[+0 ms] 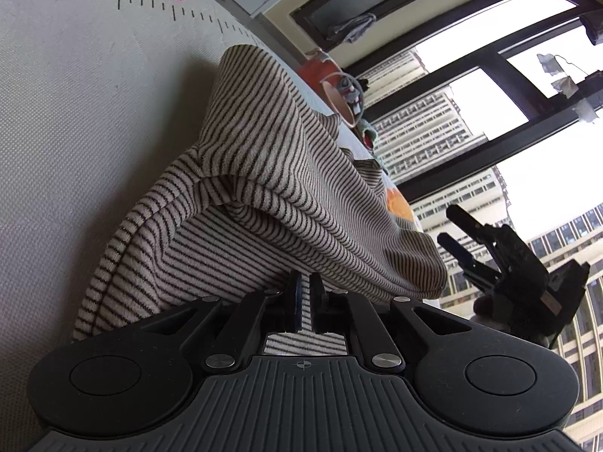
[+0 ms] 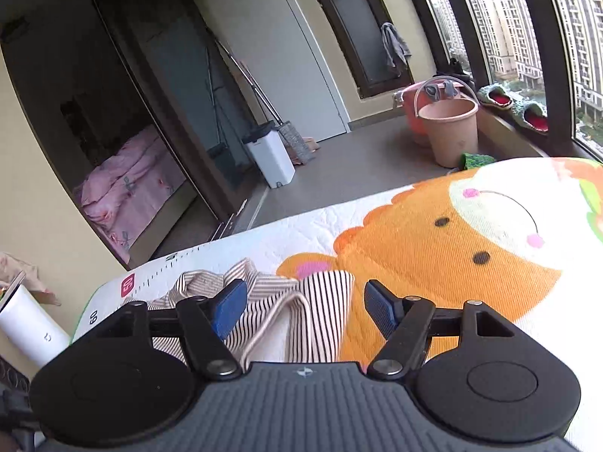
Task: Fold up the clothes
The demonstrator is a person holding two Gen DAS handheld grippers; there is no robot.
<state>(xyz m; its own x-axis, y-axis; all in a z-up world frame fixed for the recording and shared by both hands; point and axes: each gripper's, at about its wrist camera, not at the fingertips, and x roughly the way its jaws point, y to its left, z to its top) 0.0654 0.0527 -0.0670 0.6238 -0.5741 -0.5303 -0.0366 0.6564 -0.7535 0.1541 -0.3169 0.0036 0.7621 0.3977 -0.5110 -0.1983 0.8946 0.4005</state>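
Two claws in play; left claw (image 1: 304,293) pinched tight on a fold of the striped garment (image 1: 264,173), cloth draped up over it; right claw (image 2: 303,307) wide open, nothing gripped, hovering just above the garment's other end, which lies bunched on the printed mat (image 2: 433,256) by the ruler edge. Risk, imo: left grip looks thin, so a pull could slip the fabric or drag the whole heap askew w/ no second hold. Containers: pink buckets (image 2: 448,132) on the floor, contents can't tell; white bin (image 2: 269,154) closed.
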